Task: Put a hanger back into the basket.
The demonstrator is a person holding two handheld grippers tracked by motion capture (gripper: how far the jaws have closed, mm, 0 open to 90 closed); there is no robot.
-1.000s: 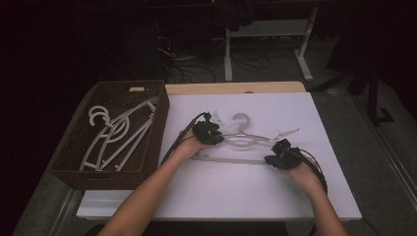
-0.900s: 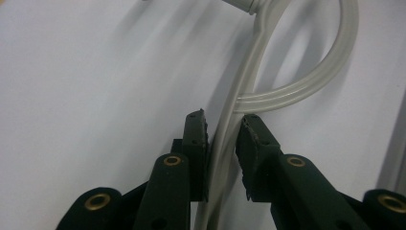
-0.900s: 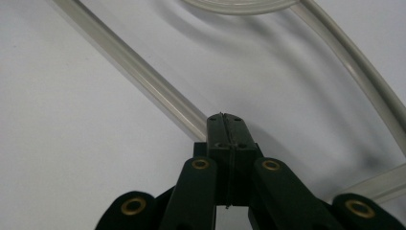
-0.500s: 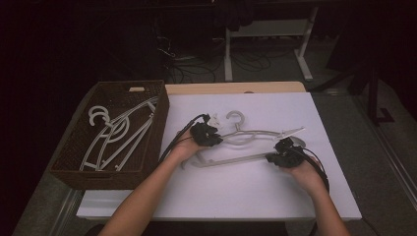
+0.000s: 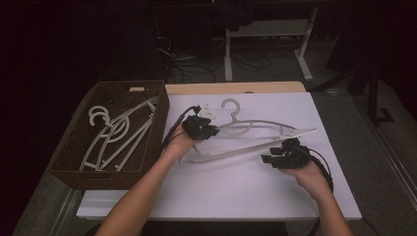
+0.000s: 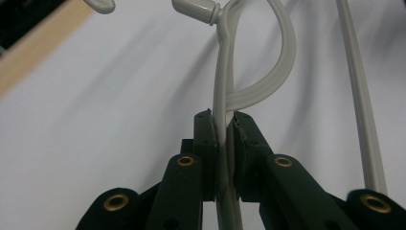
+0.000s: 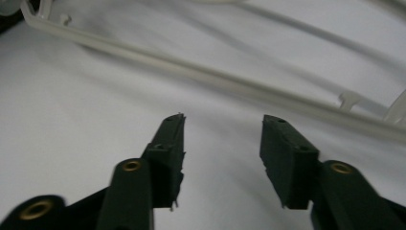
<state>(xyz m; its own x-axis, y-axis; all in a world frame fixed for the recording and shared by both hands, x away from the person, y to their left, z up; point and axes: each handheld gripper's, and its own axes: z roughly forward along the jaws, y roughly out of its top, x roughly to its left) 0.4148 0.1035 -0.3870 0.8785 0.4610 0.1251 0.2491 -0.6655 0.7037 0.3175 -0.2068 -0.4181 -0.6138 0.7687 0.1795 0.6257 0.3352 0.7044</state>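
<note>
Since a second ago, right gripper (image 5: 268, 158) has let go and drawn back from the hanger (image 5: 255, 132).
Left gripper (image 6: 224, 128) clamps the hanger's arm, lifting that end above the white table (image 5: 236, 191); right jaws gape, the wicker basket (image 5: 74, 167) sits left.

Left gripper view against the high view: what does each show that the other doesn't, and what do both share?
The left gripper view alone shows the jaws pinching a thin bar of the white hanger between their pads. The high view alone shows the wicker basket holding more hangers, and the right gripper beside the hanger's lower bar. Both show the left gripper holding the hanger over the white table.
</note>
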